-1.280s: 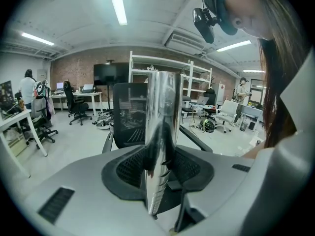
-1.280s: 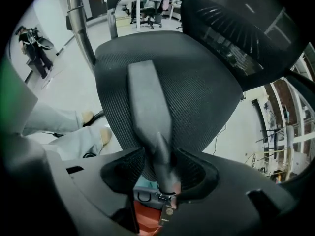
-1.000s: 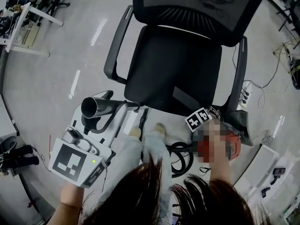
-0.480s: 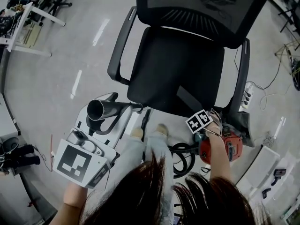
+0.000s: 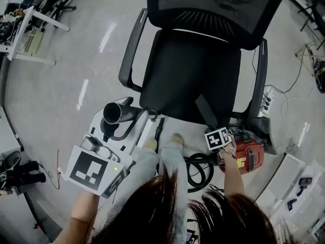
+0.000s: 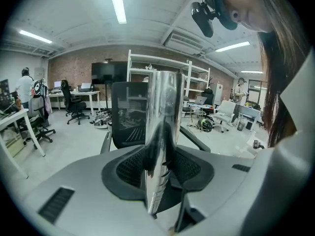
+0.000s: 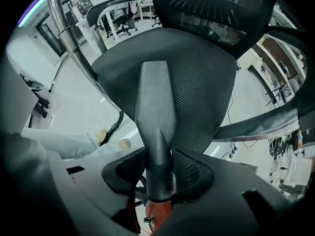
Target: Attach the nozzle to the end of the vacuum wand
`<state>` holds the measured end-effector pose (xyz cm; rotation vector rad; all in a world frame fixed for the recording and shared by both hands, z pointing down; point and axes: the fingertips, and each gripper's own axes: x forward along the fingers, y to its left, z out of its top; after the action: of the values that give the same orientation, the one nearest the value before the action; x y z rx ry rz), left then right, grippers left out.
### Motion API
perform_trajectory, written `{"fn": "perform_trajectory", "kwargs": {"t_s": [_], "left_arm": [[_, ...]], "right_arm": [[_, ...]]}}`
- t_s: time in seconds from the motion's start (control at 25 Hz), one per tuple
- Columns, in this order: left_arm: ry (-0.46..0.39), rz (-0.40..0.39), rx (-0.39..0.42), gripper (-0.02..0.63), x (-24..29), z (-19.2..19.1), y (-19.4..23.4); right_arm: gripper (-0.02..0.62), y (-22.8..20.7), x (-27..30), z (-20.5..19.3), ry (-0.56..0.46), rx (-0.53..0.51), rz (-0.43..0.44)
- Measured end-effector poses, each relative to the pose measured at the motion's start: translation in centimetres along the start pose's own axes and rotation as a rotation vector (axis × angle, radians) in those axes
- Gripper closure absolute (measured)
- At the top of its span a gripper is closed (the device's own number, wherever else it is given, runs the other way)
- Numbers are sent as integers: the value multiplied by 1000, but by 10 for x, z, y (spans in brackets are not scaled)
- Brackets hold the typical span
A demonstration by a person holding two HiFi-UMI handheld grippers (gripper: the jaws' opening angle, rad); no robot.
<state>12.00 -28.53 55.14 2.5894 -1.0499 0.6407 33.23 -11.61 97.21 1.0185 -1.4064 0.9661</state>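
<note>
Nozzle [image 7: 153, 112], dark grey crevice type, sits in the right gripper [image 7: 158, 173], round neck clamped between the fingers [image 7: 194, 173], flat wide end pointing away from the camera. Those fingers have just been closing a little and stand fairly wide, pads on the nozzle's neck. In the right gripper view the nozzle shows against the black mesh seat of the office chair [image 5: 193, 80], a bit of red just under its near end. In the head view the nozzle itself can't be made out; only the right marker cube [image 5: 217, 138] and the hand behind it show, by the chair's front right corner, right next to the red vacuum body [image 5: 247, 156]. Wand [image 6: 165, 112], shiny silver tube, is gripped by the left gripper [image 6: 160, 173], fingers closed on its sides, tube running up and away between them. In the head view the wand's open end faces up toward the camera at the left, near the chair's left armrest. Nozzle and wand are apart, not joined, with the person's light trouser legs [image 5: 152, 159] between the two grippers. Black hose [image 5: 195, 169] loops on the floor [image 5: 66, 60] beside the vacuum body. White power strip [image 5: 266, 101] lies on the floor right of the chair. Left marker cube [image 5: 94, 169] is low left, the person's dark hair along the bottom edge
</note>
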Motion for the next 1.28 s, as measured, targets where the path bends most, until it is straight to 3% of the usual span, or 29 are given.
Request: {"fn": "perform_trajectory", "kwargs": {"t_s": [0.44,0.6,0.96,1.28], "left_arm": [[26,-45,31,448,-7,-1,1],[64,-77,54,448,-13,-4,0],[66,-119,53,448,-15,-3,2],[66,-123,64,448,-19,0,4]], "right_arm": [[417,21,-42,15,-103,298,61],[420,35,-56,21,-135,357,75],[421,61,-76,30,-202,487,117],[422,75,-117,54,-333,627,186]]}}
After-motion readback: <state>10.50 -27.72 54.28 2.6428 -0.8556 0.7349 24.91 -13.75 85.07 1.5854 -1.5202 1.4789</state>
